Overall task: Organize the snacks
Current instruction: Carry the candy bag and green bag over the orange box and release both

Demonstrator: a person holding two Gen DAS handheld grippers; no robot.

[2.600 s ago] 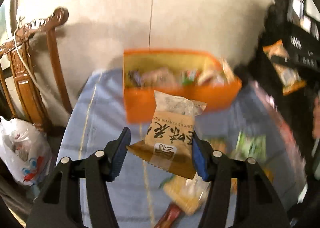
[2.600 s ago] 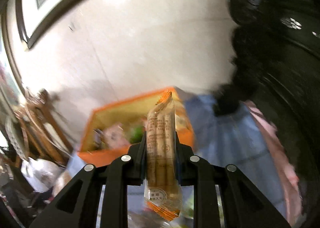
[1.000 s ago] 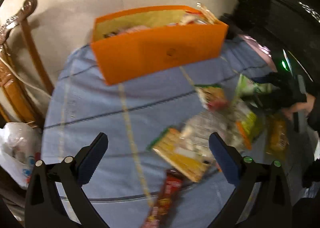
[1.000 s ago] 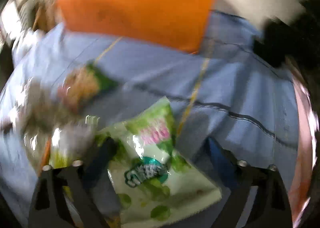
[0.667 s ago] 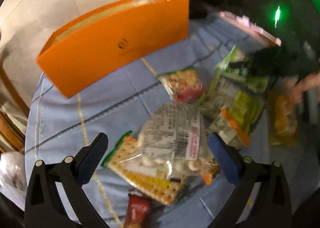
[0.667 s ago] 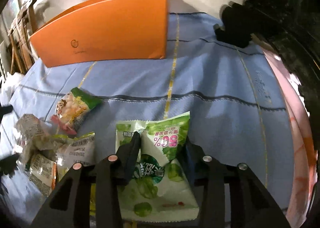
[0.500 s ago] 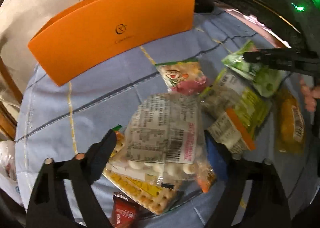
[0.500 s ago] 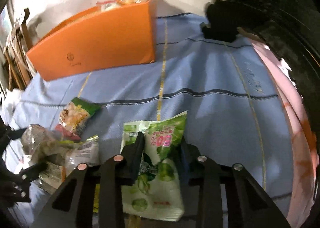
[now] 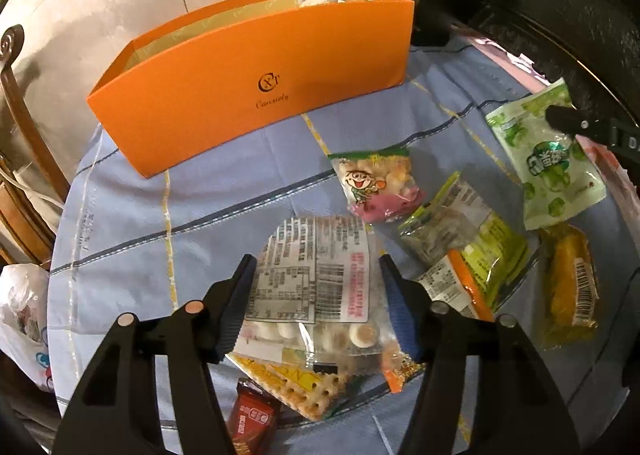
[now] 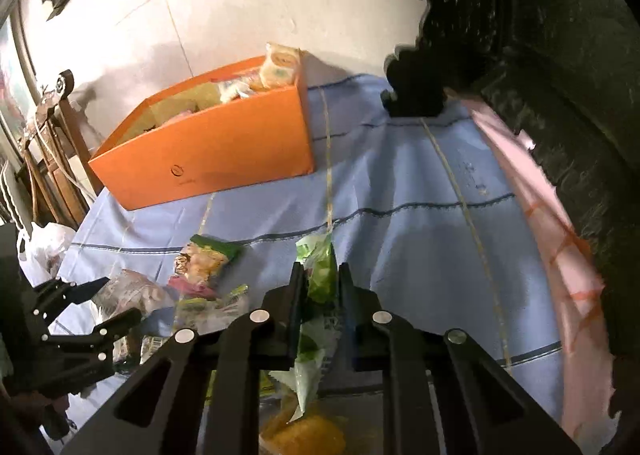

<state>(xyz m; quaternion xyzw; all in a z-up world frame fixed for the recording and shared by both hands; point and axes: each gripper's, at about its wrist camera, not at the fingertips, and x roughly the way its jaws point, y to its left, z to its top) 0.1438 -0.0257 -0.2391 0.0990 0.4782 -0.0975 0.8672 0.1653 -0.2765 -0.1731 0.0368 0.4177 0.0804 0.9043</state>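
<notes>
An orange box (image 9: 256, 83) with snacks inside stands at the back of the blue cloth; it also shows in the right wrist view (image 10: 208, 151). My left gripper (image 9: 316, 287) is closed on both sides of a clear bag of white round candies (image 9: 316, 279), which lies on a cracker pack (image 9: 296, 383). My right gripper (image 10: 322, 279) is shut on a green-and-white snack bag (image 10: 320, 275) and holds it off the cloth; that bag shows at the right of the left wrist view (image 9: 548, 159).
Loose snacks lie on the cloth: a cartoon-face bag (image 9: 372, 183), a green-yellow pack (image 9: 472, 239), a yellow bar (image 9: 568, 287), a red bar (image 9: 252, 419). A wooden chair (image 9: 16, 103) and plastic bag (image 9: 20, 311) stand at left. Dark carved furniture (image 10: 540, 55) stands at right.
Both grippers dropped their earlier snacks at the box and came down to the pile. The right shut on the green bag and lifted it. The left closed in around the candy bag.
</notes>
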